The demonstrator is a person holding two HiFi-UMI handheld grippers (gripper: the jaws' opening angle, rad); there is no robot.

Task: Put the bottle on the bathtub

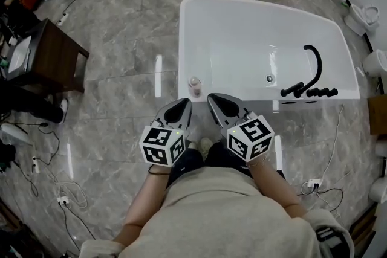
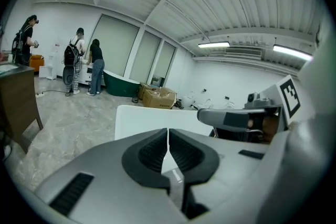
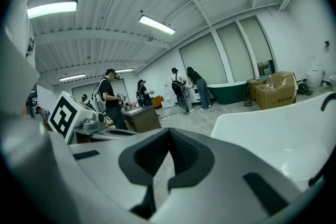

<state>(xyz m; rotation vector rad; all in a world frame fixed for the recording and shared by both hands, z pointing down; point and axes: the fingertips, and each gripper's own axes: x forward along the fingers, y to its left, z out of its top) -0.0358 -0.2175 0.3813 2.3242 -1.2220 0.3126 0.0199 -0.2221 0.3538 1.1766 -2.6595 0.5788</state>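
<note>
Found the bottle (image 1: 194, 85) upright on the rim of the tub (image 1: 260, 27), at its near left corner, free of both grippers. Judged the task as good as done on that showing: set down, standing, nothing pressing on it. Saw nothing else to carry (no second bottle on the floor (image 1: 121, 69) or on the rim, so far as the head view showed). Reckoned that only drawing clear remained, if anything. Placed the left gripper (image 1: 181, 106) over the floor just short of the tub's near edge, tips near the bottle but apart from it. Placed the right gripper (image 1: 217, 101) beside it, tips likewise close to the rim and touching nothing. Read the left fingers (image 2: 149, 152) in the left gripper view as closed, pad against pad with only a hairline seam between them and nothing caught there. Made out just the pale tub wall beyond them. Read the right fingers (image 3: 189, 157) in the right gripper view the same way: pressed together and empty, with the white tub off to the right and floor past the tips. Could not pick out the bottle in either gripper view. Took it for stable where it stood, though close to the rim's outer edge. Judged a careless brush from the left gripper the one thing likely to topple it.
</note>
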